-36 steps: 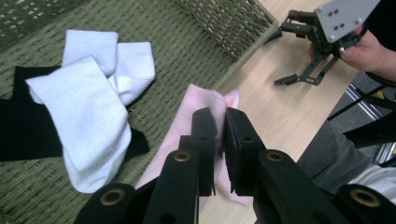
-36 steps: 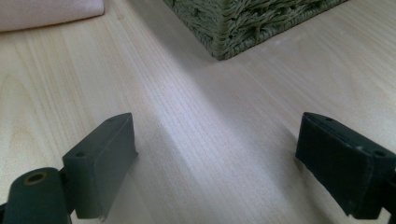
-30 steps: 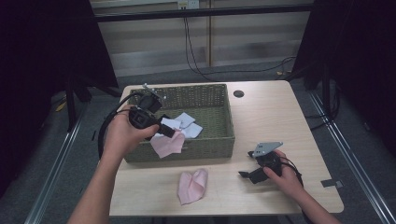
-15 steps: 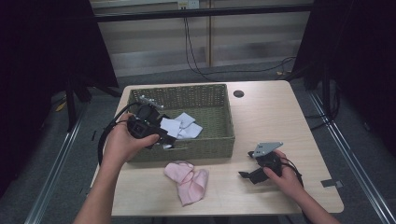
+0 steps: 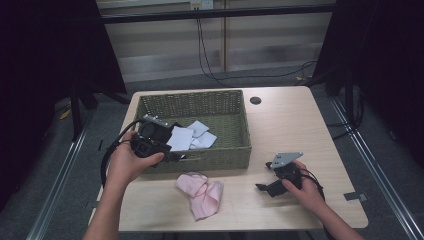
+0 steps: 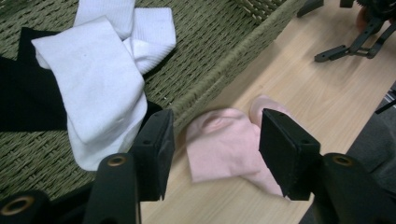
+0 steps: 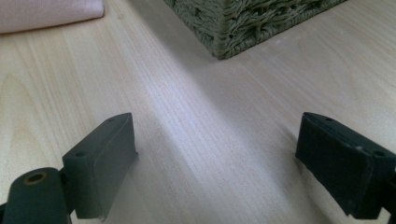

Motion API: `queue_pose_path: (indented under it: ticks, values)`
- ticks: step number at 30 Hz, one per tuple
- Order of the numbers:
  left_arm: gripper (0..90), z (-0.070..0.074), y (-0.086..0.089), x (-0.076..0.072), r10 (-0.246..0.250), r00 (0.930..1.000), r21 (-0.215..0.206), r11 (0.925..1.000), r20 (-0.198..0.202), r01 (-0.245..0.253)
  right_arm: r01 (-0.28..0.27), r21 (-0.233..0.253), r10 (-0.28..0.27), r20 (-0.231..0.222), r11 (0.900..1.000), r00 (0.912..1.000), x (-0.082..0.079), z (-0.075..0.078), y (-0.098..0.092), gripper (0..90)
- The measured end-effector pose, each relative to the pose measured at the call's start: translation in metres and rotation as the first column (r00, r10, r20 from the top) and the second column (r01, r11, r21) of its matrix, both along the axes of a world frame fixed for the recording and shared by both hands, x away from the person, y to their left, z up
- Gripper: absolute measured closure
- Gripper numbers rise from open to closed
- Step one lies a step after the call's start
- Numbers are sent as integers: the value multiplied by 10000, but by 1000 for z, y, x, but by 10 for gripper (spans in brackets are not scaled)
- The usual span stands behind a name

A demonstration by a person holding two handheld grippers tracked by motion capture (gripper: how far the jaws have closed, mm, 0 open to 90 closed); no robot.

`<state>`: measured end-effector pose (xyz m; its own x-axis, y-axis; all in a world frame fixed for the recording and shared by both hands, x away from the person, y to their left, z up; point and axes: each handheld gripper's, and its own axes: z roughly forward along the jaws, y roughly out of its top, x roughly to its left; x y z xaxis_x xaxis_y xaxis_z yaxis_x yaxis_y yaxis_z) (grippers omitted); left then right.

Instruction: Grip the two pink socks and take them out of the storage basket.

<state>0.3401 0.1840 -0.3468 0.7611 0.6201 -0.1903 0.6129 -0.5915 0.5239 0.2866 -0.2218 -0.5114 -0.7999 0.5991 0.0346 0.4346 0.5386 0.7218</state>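
Hovering over the basket's (image 5: 215, 156) front wall, your left gripper (image 5: 172, 156) has its jaws apart, nothing held. Pink sock (image 5: 201, 192) lies on the table (image 5: 295, 125) just outside that wall, straight ahead and below between the jaws. White socks (image 6: 100, 70) are inside. Right gripper (image 5: 264, 187) rests wide open, empty, farther from the sock. Left is nearer.

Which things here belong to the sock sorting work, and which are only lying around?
Part of the job:
- pink socks on the table
- white socks in the basket
- woven basket
- left gripper, jaws open

Lying about:
- black cloth in the basket
- cables on the floor
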Motion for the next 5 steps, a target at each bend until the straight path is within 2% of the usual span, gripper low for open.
queue_pose_path:
  ticks: [5]
  values:
    - [407, -4, 0, -2, -17, 9999, -41, 10000, 119, 17, 1, 3, -1, 4, 10000, 10000, 0, 0, 0, 111]
